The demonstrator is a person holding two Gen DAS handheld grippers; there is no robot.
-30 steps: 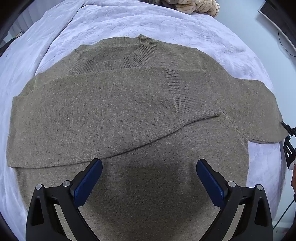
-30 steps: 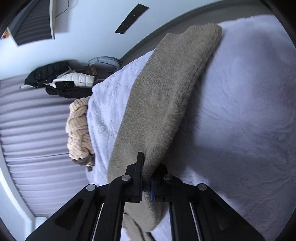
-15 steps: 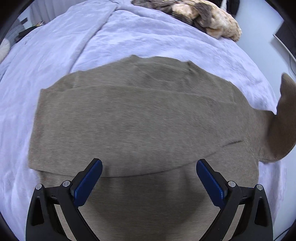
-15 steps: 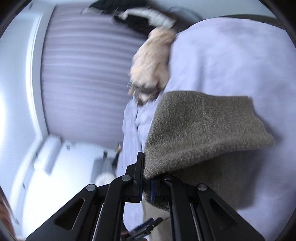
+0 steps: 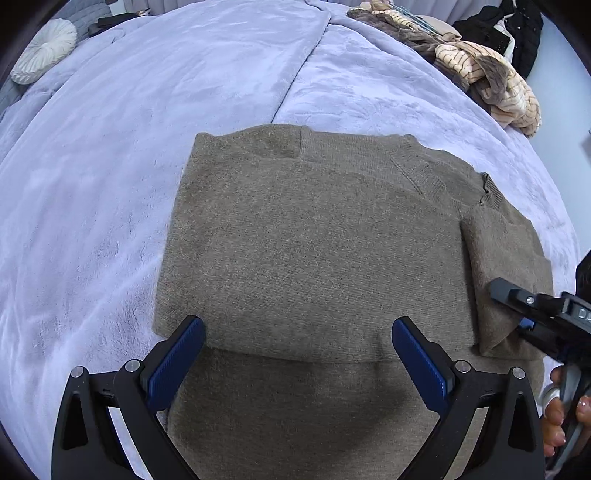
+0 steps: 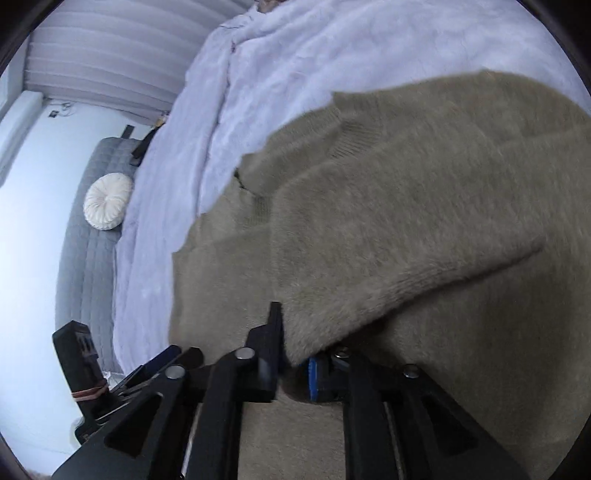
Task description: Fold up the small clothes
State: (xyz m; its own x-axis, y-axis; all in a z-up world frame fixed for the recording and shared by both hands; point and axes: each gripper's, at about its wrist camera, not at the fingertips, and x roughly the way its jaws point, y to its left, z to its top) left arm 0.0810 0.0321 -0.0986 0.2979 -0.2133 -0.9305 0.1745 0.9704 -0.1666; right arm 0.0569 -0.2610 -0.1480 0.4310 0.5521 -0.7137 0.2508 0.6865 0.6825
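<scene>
A taupe knit sweater (image 5: 314, 251) lies flat on the lavender bedspread (image 5: 110, 177), one sleeve folded across its chest. My left gripper (image 5: 295, 362) is open and empty, hovering over the sweater's lower body. My right gripper (image 6: 295, 354) is shut on the other sleeve (image 6: 388, 251) near its cuff and holds it folded over the sweater's right side. In the left wrist view the right gripper (image 5: 532, 314) shows at the right edge with that sleeve (image 5: 498, 273).
A pile of striped cream and brown clothes (image 5: 480, 74) and a black garment (image 5: 517, 33) lie at the far right of the bed. A round white cushion (image 5: 44, 55) sits at the far left, on a grey quilted sofa (image 6: 88, 236).
My right gripper has lifted the right sleeve off the bed and swung it inward over the sweater's body. My left gripper has risen and pulled back, still open.
</scene>
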